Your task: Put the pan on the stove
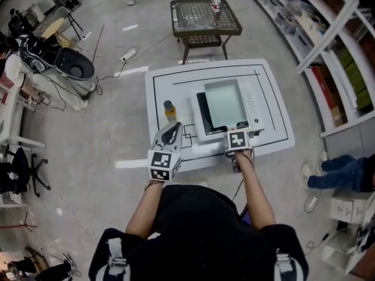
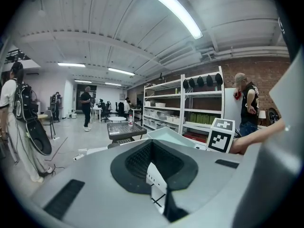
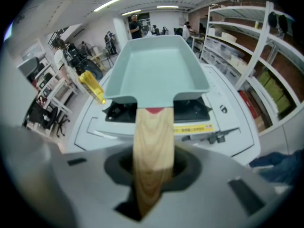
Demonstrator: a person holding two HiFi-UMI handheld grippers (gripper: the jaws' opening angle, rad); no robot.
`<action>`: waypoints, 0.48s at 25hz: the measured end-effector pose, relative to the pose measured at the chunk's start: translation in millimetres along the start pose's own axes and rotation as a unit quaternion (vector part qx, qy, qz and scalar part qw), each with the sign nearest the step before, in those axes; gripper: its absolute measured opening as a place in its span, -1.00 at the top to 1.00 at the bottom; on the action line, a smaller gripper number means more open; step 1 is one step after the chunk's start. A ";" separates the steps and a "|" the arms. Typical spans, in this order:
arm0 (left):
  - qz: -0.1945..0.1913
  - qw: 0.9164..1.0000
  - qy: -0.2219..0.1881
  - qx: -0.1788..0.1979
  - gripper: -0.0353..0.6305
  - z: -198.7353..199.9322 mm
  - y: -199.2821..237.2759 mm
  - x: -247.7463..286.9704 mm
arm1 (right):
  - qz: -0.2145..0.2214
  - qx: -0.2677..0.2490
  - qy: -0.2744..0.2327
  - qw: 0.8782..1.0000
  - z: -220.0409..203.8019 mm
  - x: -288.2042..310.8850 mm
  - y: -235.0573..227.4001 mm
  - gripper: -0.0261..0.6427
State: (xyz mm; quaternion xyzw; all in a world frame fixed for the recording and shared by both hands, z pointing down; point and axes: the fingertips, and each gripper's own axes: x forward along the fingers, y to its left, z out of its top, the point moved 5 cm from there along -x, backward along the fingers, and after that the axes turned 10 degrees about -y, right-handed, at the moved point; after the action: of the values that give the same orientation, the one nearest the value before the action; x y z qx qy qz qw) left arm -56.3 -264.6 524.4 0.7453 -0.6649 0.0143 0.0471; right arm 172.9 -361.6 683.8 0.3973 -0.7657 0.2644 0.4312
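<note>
Teal rectangular pan is hanging over the stove, covering most of its black top (can't tell if it's touching). Right gripper is clamping the pan's wooden handle and pointing steeply down. Left gripper is hovering over the near-left of the white table, jaws pinched narrow, carrying nothing. Yellow bottle is standing just left of the stove, near the left gripper's tips, apart from the pan. Beyond the table, a dark side table is carrying a small bottle; shelving is running along the right. Count: one pan, one stove, one yellow bottle, two grippers.
</note>
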 end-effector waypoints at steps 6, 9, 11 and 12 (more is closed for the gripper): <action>-0.003 1.000 0.003 0.000 0.82 -4.0 -2.0 1.7 | 0.001 0.009 0.009 1.000 0.8 1.7 -1.2 0.61; -0.005 1.000 0.005 -0.001 0.82 -5.1 -3.5 1.0 | -0.007 0.006 0.012 1.000 1.7 -0.7 -4.0 0.61; -0.007 1.000 0.006 -0.002 0.82 -5.7 -3.8 0.6 | -0.005 0.008 0.017 1.000 1.9 -1.8 -2.3 0.61; -0.007 1.000 0.006 -0.002 0.82 -6.0 -3.8 0.4 | -0.004 0.008 0.018 1.000 2.3 -2.4 -1.9 0.60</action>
State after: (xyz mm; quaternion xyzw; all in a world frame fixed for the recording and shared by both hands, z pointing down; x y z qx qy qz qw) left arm -52.2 -263.9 530.3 0.7500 -0.6591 0.0172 0.0528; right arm 174.2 -363.4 680.8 0.3991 -0.7537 0.2761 0.4432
